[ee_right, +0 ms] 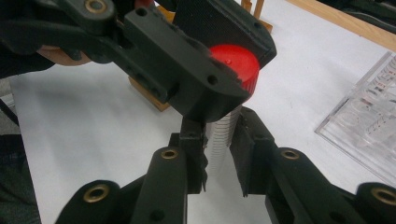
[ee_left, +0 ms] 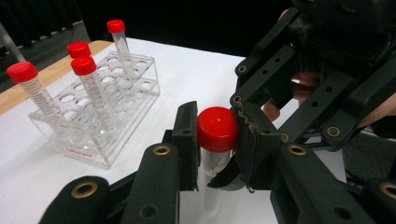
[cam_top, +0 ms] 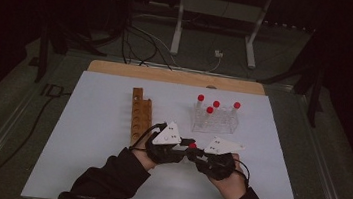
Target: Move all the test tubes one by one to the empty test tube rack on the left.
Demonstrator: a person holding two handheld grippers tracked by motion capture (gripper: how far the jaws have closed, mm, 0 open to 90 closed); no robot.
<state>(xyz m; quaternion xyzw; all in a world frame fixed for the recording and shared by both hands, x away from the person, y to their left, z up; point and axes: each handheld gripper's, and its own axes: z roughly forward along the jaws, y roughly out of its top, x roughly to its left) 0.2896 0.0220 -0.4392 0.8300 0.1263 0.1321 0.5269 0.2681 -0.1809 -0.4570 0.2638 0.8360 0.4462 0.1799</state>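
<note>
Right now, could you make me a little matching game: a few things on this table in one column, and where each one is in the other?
Things:
1. left gripper
2. right gripper
3. clear rack
4. wooden rack

Places or states:
A. holds four red-capped tubes
B. shut on the tube's red cap
C. stands empty, left of the clear rack
D. shut on the tube's clear body

Pairs: 1-B, 2-D, 3-A, 4-C

A clear plastic rack (cam_top: 213,123) stands on the white surface (cam_top: 90,135) and holds four red-capped tubes (cam_top: 209,110) upright. To its left lies a long wooden rack (cam_top: 140,115) with round holes. Behind the surface, cables (cam_top: 140,45) run over the floor near a white metal stand (cam_top: 217,13).
</note>
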